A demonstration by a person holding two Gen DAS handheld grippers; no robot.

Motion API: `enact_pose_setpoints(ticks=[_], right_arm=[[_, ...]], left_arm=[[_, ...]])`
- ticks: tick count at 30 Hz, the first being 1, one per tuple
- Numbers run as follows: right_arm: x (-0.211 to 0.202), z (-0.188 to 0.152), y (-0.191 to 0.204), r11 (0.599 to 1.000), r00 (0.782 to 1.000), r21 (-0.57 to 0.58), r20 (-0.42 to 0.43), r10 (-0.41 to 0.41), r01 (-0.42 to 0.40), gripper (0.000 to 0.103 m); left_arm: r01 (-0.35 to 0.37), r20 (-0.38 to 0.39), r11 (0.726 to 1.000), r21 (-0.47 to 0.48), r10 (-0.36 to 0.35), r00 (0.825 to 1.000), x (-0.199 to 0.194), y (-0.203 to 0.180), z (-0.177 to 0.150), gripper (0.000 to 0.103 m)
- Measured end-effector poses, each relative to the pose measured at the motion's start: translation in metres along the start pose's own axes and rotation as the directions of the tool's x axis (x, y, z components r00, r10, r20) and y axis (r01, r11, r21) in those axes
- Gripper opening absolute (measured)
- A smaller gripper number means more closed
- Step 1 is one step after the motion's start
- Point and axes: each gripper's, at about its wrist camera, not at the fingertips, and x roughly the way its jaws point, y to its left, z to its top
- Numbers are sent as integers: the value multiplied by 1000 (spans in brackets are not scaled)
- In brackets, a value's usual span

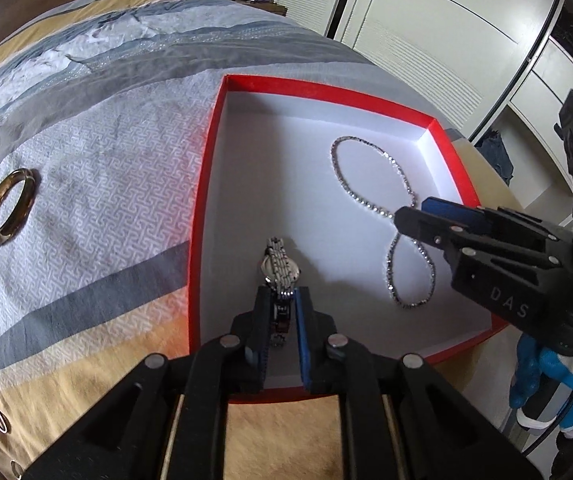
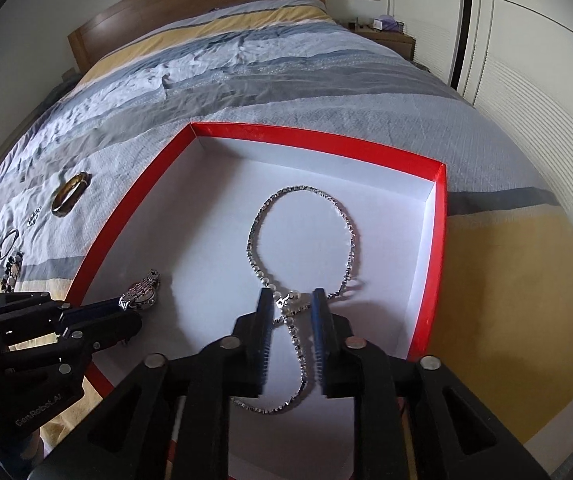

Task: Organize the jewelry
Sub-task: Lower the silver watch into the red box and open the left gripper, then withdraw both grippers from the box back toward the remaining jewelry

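On the far left, a gold bangle (image 1: 8, 208) lies on the patterned bedspread (image 1: 98, 184), well clear of the red box (image 1: 206, 184); more small jewelry (image 2: 10, 256) lies scattered beyond it. Open bedspread separates the bangle from the box's left wall. Inside the white-lined box, near that wall, a silver watch (image 1: 279, 270) lies on the floor. The left gripper (image 1: 280, 300) straddles the watch's bracelet, jaws slightly parted; whether the pads press on it I cannot tell. Bare floor lies between the watch and the rhinestone necklace (image 2: 302, 248), laid in a figure-eight toward the right wall. The right gripper (image 2: 292, 300) stands over the necklace's crossing, jaws apart, pads not touching the chain. Yellow bedspread extends beyond the right wall.
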Motion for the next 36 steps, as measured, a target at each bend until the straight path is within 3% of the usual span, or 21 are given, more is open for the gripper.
enact_pose_setpoints(ticks=[4,11,18,28,36], right_arm=[[-12,-2,-3,1000,1000,11,13,-5,5,42],[-58,-8,0,1000,999,15,52,-8,7,42],[-113,-25,25,1000,996,-15,84,17,-16,44],[-181,-66,79,995,990,-70,119,74,-66,45],[-226,-94,127,987,977,-105,163,138,-121,45]], left_arm=[[-14,19,1000,-6,14,1000,-12,-1,0,26],[-32,72,999,5,31,997,-56,-13,-6,27],[-94,135,995,-14,95,986,-118,-15,-30,27],[-225,241,974,-36,227,944,-214,-12,-91,33],[-299,278,949,-101,315,907,-276,1,-138,34]])
